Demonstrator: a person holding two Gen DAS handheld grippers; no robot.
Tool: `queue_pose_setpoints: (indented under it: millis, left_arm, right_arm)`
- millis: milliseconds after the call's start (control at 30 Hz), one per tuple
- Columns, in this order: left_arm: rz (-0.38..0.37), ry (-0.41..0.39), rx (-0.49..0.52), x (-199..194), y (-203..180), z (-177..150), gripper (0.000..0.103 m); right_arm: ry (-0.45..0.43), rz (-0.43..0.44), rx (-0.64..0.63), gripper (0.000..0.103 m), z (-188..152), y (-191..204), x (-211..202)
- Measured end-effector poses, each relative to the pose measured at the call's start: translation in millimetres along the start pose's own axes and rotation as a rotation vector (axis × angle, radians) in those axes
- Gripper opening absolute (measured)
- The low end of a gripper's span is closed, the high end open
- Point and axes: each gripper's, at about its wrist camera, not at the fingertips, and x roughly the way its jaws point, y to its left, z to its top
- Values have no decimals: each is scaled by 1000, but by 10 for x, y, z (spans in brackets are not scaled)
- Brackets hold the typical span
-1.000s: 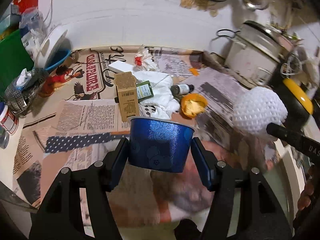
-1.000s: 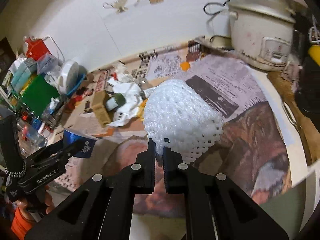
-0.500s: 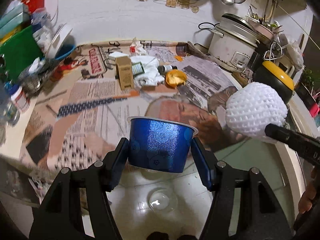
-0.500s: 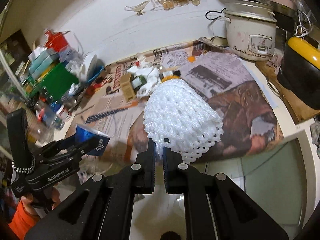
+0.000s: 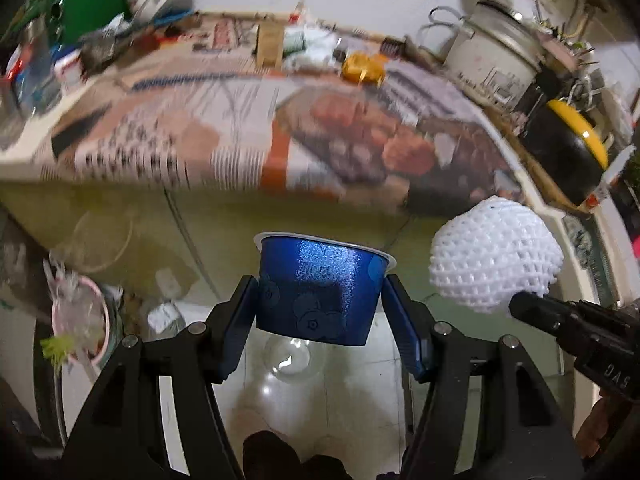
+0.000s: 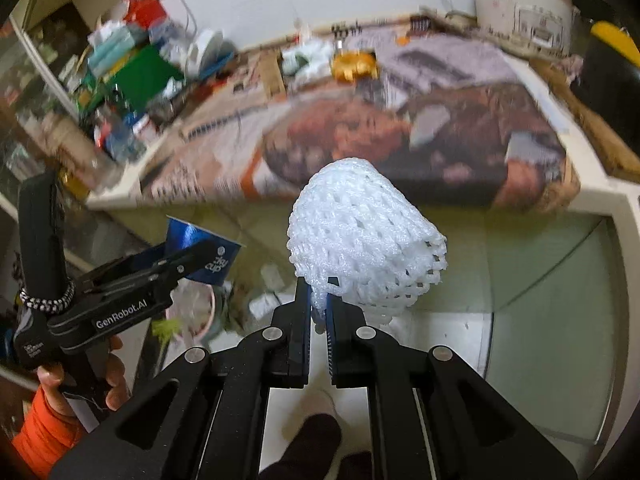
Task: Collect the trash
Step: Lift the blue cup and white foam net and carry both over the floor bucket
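Observation:
My left gripper (image 5: 320, 296) is shut on a shiny blue paper cup (image 5: 320, 284), pads pressing both its sides; the cup hangs off the counter's front, above the white floor. My right gripper (image 6: 318, 300) is shut on the lower edge of a white foam fruit net (image 6: 360, 240), held in the air in front of the counter. In the left wrist view the net (image 5: 496, 256) and the right gripper's black body appear at right. In the right wrist view the cup (image 6: 202, 248) and the left gripper sit at lower left, held by a hand in an orange sleeve.
A newspaper-covered counter (image 5: 248, 136) lies behind with a cardboard box (image 5: 270, 46), white wrappers, an orange peel (image 5: 362, 66) and a rice cooker (image 5: 492, 60). A pink-rimmed bin (image 5: 80, 320) with scraps stands on the floor at lower left. A clear lid (image 5: 288, 360) lies on the floor.
Both grippers have pulled back from above the counter and sunk in front of its edge, still holding the cup and the net. The floor and the bin have come into view.

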Motion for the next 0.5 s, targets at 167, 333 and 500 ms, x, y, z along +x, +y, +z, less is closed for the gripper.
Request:
queue_pose_setpoints:
  millis: [167, 333, 500]
  left_arm:
    - [33, 72, -22, 380, 41, -379, 62]
    - [68, 141, 0, 890, 174, -731, 62]
    - [66, 173, 15, 1507, 387, -1099, 62]
  right_arm:
    - [70, 25, 8, 6, -263, -168, 392]
    - [129, 23, 32, 6, -507, -333, 961]
    - [155, -1, 54, 6, -794, -505, 1586]
